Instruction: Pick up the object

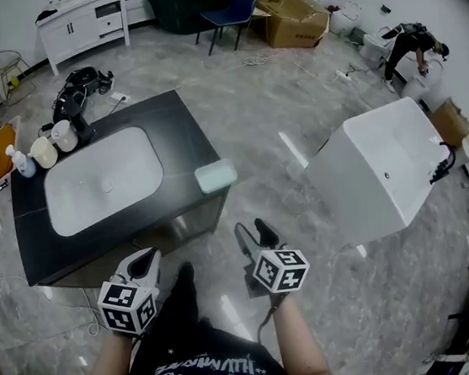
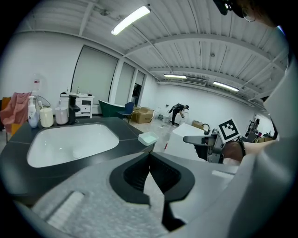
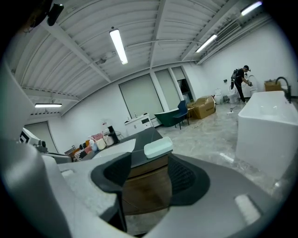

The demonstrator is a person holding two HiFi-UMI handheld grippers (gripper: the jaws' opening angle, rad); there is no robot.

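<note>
A pale green soap dish (image 1: 215, 176) sits at the front right corner of a black vanity counter (image 1: 185, 129) with a white basin (image 1: 102, 182). Both grippers hang below the counter's front edge, apart from it. My left gripper (image 1: 145, 265) is shut with nothing in it; the dish (image 2: 148, 138) lies ahead and slightly right of its closed tips (image 2: 149, 155). My right gripper (image 1: 255, 234) is open and empty. The dish (image 3: 158, 147) shows just above the gap between its jaws (image 3: 148, 162), some way off.
Bottles and cups (image 1: 43, 151) stand at the counter's back left. A white bathtub (image 1: 384, 164) stands to the right on the marble floor. Cardboard boxes (image 1: 294, 18), a blue chair (image 1: 234, 8) and a white cabinet (image 1: 83, 23) line the far side. A person (image 1: 408, 46) bends over far right.
</note>
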